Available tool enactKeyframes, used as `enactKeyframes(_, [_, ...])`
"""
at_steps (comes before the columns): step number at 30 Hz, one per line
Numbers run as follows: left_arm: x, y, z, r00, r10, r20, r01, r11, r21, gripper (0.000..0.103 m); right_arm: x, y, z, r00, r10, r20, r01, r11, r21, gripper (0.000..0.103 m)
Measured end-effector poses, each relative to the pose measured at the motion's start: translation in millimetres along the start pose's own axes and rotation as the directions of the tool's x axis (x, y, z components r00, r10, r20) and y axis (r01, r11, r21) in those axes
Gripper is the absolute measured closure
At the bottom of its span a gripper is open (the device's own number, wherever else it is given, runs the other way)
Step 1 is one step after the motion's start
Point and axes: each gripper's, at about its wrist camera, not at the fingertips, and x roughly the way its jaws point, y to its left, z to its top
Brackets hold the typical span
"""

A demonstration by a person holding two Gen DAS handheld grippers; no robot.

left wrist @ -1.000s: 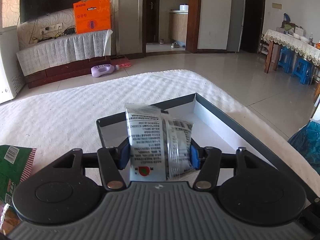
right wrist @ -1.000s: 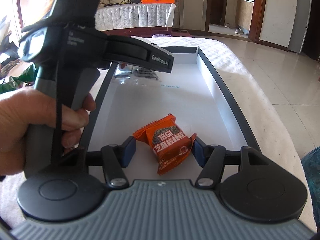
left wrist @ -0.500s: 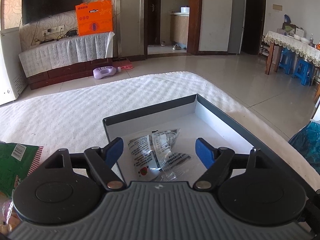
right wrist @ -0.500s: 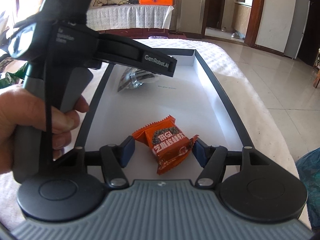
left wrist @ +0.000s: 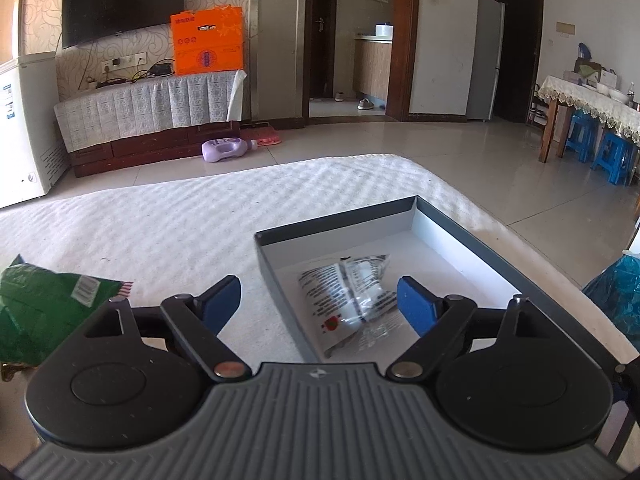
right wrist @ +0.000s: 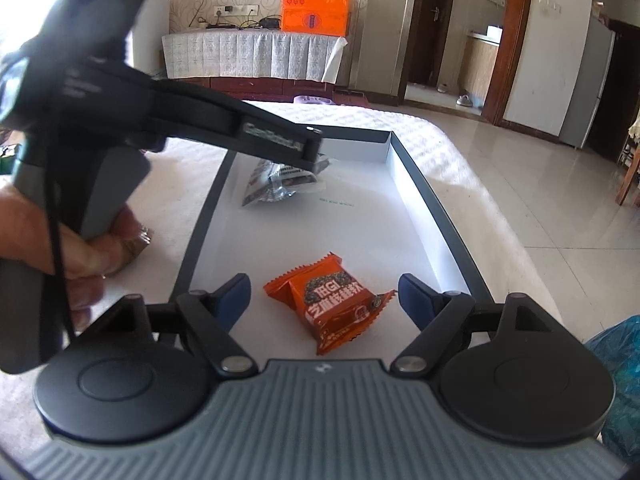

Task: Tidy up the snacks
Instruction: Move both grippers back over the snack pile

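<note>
your left gripper [left wrist: 319,303] has its blue fingers [left wrist: 416,309] spread wide and holds nothing; the clear printed packet [left wrist: 351,300] lies flat on the tray [left wrist: 472,236] floor near its far left corner, just below and between them. your right gripper [right wrist: 325,299] is likewise wide open, empty, with the orange packet [right wrist: 334,302] lying on the tray floor between its pads, touching neither. your left hand [right wrist: 60,256] grips the handle beside the tray. a green bag [left wrist: 44,308] sits on the white quilt [left wrist: 168,224] to the left.
</note>
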Motion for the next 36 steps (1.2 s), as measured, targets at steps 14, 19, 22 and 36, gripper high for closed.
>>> enactKeyframes(14, [-106.6,101.3,-30.1,0.984,0.177,0.020,-0.175,0.982,-0.073,0.015,-27.1,3.0,8.0,0.989,0.015,0.148,-0.029,0.995,0.093,0.020])
enactKeyframes(19, [-138.2,142.3,-50.5,0.967,0.255,-0.001,-0.253,0.962,-0.106,0.015,-31.7,35.8,14.8,0.969,0.177,0.172,-0.183,0.983,0.016,0.020])
enactKeyframes(22, [-142.9,160.6,-58.5,0.957,0.287,-0.028,-0.289,0.951,-0.113,0.015,-22.6,61.8,17.2,0.969,0.223,0.109,-0.217,0.974,-0.064,0.020])
enactKeyframes(36, [-145.7,178.8,-60.7,0.961,0.277,-0.020,-0.278,0.956,-0.096,0.014,8.4,108.7,25.3,0.978,0.206,0.029,-0.207,0.978,0.023,0.020])
